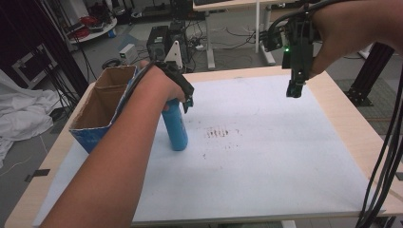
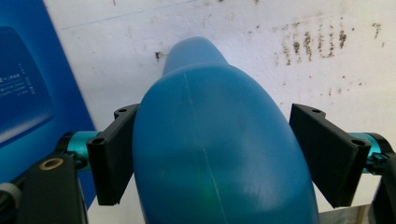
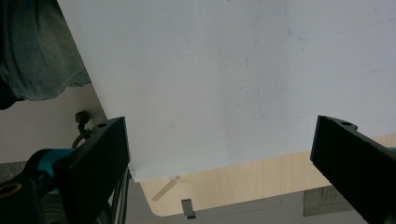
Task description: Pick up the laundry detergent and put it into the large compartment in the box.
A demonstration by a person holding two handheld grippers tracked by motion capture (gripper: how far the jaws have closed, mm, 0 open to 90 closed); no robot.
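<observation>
A blue plastic bottle [image 1: 175, 129] stands on the white table sheet [image 1: 266, 156], left of centre. My left gripper [image 1: 185, 100] comes down over its top, one jaw on each side. In the left gripper view the bottle [image 2: 210, 140] sits between the jaws; the left jaw touches it, while a thin gap shows at the right jaw. That gripper [image 2: 212, 158] is open around the bottle. My right gripper [image 1: 294, 90] hangs in the air above the far right of the table. Its jaws [image 3: 219, 163] are spread wide and hold nothing.
An open-topped cardboard box [image 1: 107, 102] with blue sides [image 2: 23, 93] stands just left of the bottle. Dark smudges [image 1: 217, 132] mark the sheet at mid-table. The wooden table edge [image 1: 342, 123] runs along the right; cables [image 1: 387, 161] hang there.
</observation>
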